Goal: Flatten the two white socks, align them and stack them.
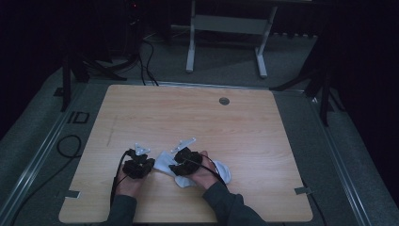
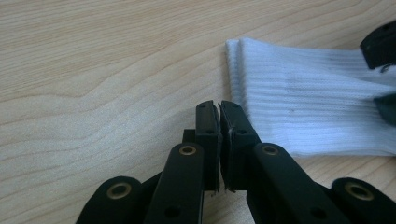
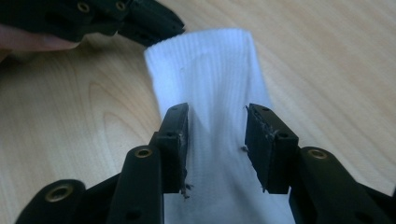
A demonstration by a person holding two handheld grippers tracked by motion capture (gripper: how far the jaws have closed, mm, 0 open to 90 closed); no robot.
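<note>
White sock [image 3: 210,70] on wooden table [image 1: 244,122], dim room; left gripper [image 2: 219,109] clenched empty, right gripper [image 3: 215,122] released.

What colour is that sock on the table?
The sock is plain white with fine ribbing, clearest in the right gripper view.

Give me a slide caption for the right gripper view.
Right gripper, jaws apart, poised over a white ribbed sock lying flat on the wooden table.
</note>
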